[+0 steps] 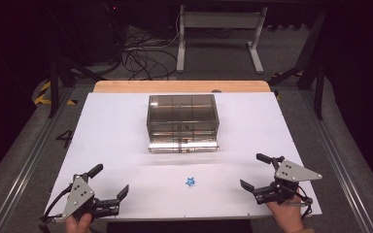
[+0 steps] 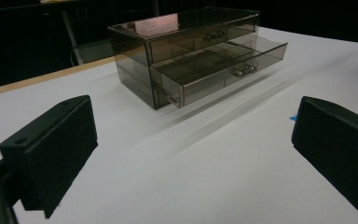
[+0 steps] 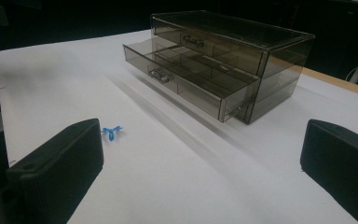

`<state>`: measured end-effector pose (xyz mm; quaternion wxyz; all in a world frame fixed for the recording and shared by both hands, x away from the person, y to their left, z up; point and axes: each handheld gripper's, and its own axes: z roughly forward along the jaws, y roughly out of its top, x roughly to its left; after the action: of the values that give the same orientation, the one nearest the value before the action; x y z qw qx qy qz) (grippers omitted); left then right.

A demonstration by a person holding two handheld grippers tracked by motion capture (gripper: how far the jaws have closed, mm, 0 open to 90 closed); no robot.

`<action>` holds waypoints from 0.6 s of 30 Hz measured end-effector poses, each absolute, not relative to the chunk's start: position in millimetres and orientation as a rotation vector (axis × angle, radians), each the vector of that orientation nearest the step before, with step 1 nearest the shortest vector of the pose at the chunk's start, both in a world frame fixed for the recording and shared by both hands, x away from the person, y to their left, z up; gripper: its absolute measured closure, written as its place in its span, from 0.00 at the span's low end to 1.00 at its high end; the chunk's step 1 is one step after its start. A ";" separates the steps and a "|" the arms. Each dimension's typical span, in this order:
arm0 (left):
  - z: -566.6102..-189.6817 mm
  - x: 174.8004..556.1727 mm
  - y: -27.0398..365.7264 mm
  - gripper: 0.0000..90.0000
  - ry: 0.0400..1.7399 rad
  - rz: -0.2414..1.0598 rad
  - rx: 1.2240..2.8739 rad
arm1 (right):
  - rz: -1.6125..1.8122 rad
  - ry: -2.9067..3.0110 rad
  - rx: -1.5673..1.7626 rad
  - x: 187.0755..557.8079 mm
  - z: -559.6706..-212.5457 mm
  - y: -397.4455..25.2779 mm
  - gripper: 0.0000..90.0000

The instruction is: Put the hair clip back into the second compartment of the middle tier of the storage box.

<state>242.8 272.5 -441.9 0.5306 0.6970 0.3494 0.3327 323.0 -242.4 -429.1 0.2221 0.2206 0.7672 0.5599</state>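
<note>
A smoky clear drawer box stands mid-table, its lower drawer pulled partway out toward me and divided into compartments. A small blue star-shaped piece lies on the white surface in front of the box, also visible as the blue piece beside my right gripper's jaw. My left gripper rests at the near left, open and empty. My right gripper rests at the near right, open and empty. A sliver of the blue piece peeks past the left gripper's far jaw.
The white tabletop has a wooden strip along its far edge. Beyond it stand a table frame and loose cables on the floor. Metal rails run along both sides.
</note>
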 end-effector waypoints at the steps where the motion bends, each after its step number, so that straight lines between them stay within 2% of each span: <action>1: -441.8 242.9 272.5 0.01 0.832 0.796 1.664 | 1.547 2.124 0.611 323.4 -429.4 -242.3 0.00; 18: -442.0 242.9 272.0 0.01 0.836 0.799 1.669 | 1.531 2.144 0.611 324.1 -429.2 -240.9 0.00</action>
<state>242.9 272.0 -442.0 0.5274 0.6983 0.3500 0.3344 324.1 -240.9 -429.2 0.2168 0.2207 0.7739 0.5526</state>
